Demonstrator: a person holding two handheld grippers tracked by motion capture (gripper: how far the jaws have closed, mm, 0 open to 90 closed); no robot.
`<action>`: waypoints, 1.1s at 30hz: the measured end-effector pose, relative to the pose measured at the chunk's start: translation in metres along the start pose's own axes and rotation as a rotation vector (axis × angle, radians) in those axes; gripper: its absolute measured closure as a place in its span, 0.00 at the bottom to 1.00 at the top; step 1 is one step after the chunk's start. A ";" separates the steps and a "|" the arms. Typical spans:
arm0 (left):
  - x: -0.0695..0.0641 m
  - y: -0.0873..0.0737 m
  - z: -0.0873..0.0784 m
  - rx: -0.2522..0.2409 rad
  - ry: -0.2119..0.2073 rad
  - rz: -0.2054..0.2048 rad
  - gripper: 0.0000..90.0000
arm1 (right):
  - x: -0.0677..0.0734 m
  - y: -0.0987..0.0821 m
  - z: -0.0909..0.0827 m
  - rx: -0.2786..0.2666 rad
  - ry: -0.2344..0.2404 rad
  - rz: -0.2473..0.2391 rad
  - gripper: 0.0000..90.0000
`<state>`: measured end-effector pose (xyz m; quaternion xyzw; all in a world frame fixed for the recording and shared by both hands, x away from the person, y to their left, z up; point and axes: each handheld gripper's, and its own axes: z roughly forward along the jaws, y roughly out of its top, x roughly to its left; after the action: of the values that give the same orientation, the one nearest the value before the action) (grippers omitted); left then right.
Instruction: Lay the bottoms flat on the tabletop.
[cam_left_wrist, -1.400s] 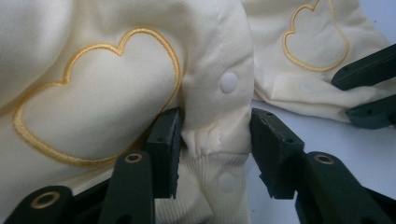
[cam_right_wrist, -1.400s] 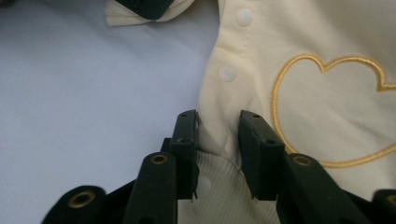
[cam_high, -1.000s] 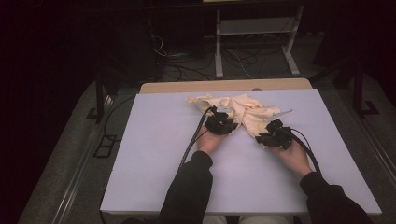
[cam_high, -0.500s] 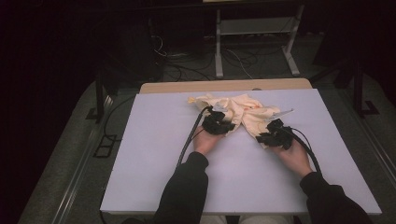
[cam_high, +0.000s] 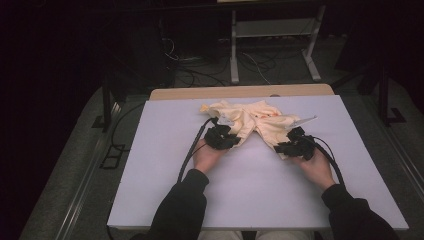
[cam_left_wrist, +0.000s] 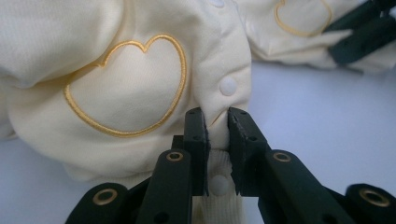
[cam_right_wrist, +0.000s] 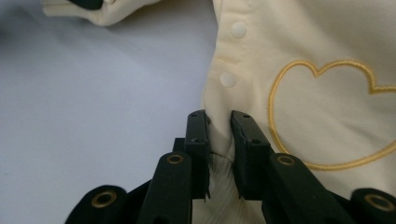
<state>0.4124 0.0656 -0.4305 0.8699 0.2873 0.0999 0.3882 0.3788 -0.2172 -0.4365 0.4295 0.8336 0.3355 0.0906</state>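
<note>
A cream baby garment (cam_high: 255, 119) with snap buttons and gold heart outlines lies crumpled at the far middle of the white table (cam_high: 165, 175). My left gripper (cam_high: 221, 137) is shut on the cuff of one leg (cam_left_wrist: 130, 93), beside a white snap. My right gripper (cam_high: 295, 146) is shut on the other leg's cuff (cam_right_wrist: 303, 84). The two legs spread apart toward me in a V. In the left gripper view the right gripper's black jaws (cam_left_wrist: 359, 35) show at the top right.
A wooden strip (cam_high: 240, 92) borders the table's far edge. Behind it stand a metal rack (cam_high: 272, 30) and floor cables (cam_high: 200, 75). Black cables (cam_high: 192, 147) trail from both grippers across the table. Bare table surface lies left, right and near me.
Both grippers have drawn slightly toward me and apart, pulling the garment's two legs out from the crumpled pile.
</note>
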 end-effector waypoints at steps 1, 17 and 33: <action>-0.001 0.000 -0.002 0.003 0.001 0.001 0.85 | 0.000 0.000 -0.002 -0.007 0.011 0.006 0.85; -0.027 -0.006 -0.030 0.032 0.018 0.038 0.85 | 0.005 -0.007 -0.020 -0.039 0.082 0.043 0.85; -0.039 -0.018 -0.045 0.078 0.027 0.046 0.85 | 0.022 -0.014 -0.029 -0.019 0.134 0.016 0.85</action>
<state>0.3551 0.0809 -0.4112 0.8893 0.2761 0.1091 0.3478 0.3434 -0.2201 -0.4205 0.4116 0.8312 0.3721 0.0359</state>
